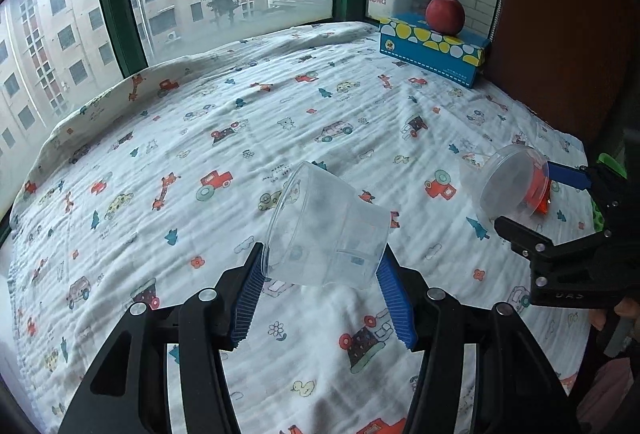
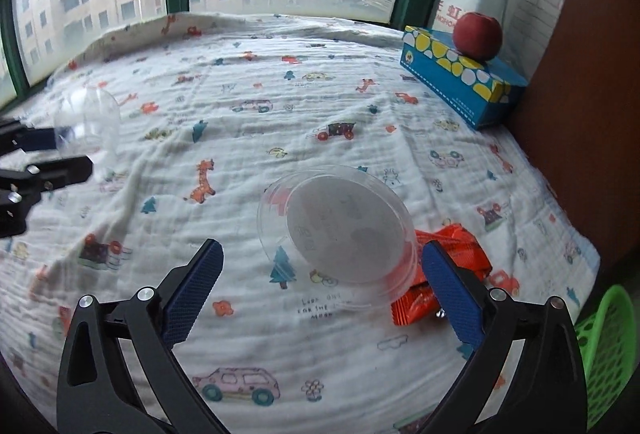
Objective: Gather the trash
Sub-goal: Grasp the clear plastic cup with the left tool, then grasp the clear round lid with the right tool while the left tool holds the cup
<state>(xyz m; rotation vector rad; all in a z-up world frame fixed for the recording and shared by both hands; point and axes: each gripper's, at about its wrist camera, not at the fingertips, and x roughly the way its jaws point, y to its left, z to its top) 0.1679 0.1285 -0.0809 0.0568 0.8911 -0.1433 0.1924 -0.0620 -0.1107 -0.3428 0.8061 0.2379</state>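
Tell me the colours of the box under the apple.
Blue box with yellow and white spots along its top edge; clearest in the right wrist view.

Clear cup (image 1: 328, 234): thin glossy plastic; bedsheet (image 1: 240, 137): matt crinkled printed cloth; orange wrapper (image 2: 448, 274): shiny foil-like film; gripper pads (image 1: 248, 294): ribbed blue rubber-like, matt; basket (image 2: 608, 346): green plastic mesh.

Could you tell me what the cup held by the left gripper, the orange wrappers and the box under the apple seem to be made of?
The cup looks like thin clear plastic, slightly frosted: the cloth print shows through its wall. The orange wrappers appear to be glossy plastic film or foil, creased and shiny. The blue box looks like printed cardboard, matte, with crisp folded edges, probably a tissue box.
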